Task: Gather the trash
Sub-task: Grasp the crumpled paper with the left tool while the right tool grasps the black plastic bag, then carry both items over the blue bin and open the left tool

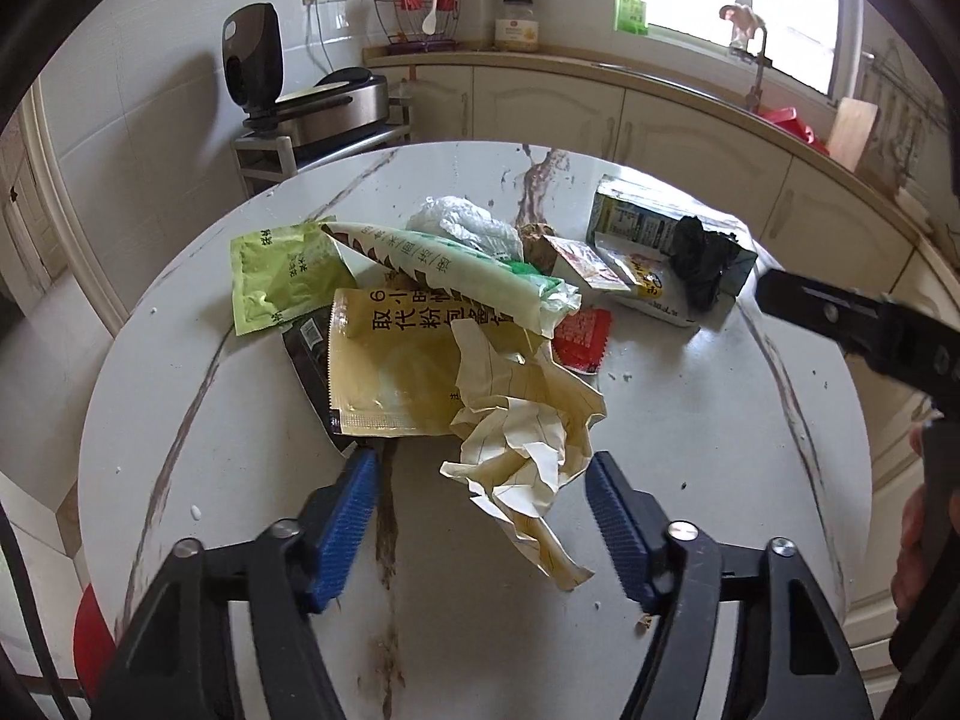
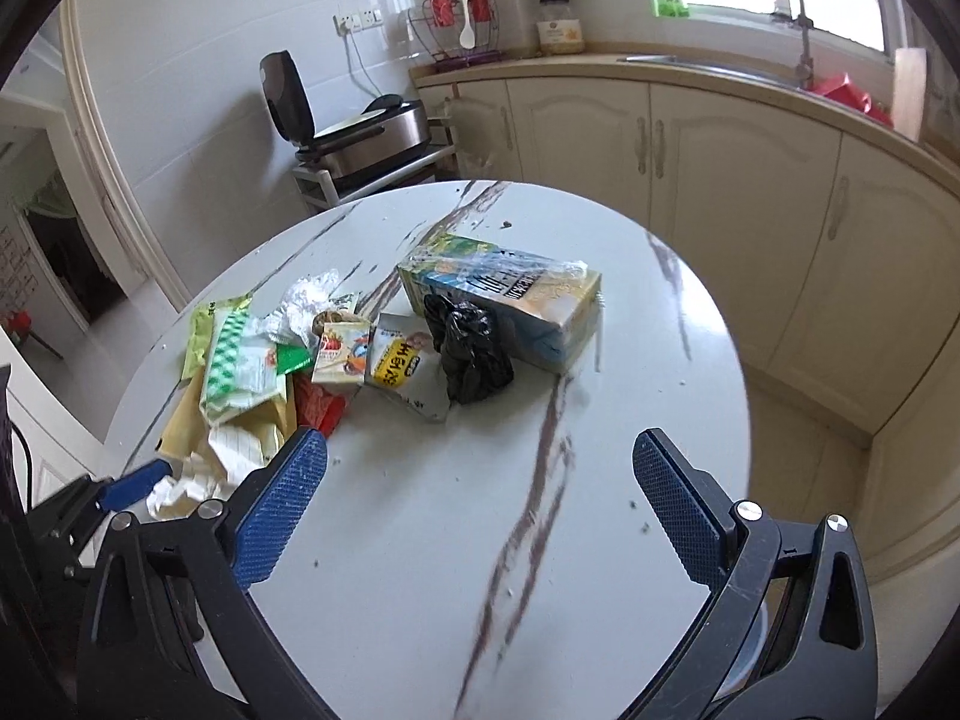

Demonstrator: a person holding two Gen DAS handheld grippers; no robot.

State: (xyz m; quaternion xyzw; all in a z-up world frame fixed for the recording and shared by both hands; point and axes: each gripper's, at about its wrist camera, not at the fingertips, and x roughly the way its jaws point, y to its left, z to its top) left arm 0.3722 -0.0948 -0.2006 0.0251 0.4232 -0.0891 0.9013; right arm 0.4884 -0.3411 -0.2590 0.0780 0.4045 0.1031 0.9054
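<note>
Showing: two hand-held grippers over a round marble-patterned surface [image 2: 660, 360] strewn with packaging trash.
Left gripper [image 1: 483, 516]: jaws partly drawn in, straddling the near end of a crumpled sheet of lined paper [image 1: 522, 450]; the blue pads [image 1: 348, 516] stand clear of the paper on both sides, so nothing is held yet. It points steeply down, which suits a pinch on a light, raised wad.
Right gripper [image 2: 480, 504]: jaws wide and empty, hovering over a bare stretch of surface, near the black plastic bag [image 2: 471, 354] and the drink carton [image 2: 510, 300] behind it.
Trash, left cluster: a yellow sachet [image 1: 390, 372] under the paper, a green packet [image 1: 276, 276], a long white-and-green wrapper [image 1: 456, 276] laid across both, a red sachet [image 1: 579, 333], and clear crumpled film [image 1: 462, 222] further back.
Trash, right cluster: the carton lying on its side with the black bag slumped against it, and small printed snack packets [image 2: 396, 360] just beside.
Step in hand (judgement): closing on the paper, likely chosen first because it sits topmost and nearest.
Risk (judgement): the paper overlaps the yellow sachet, so a deep pinch could drag that along.
Collection point: no bin is visible in either view.
</note>
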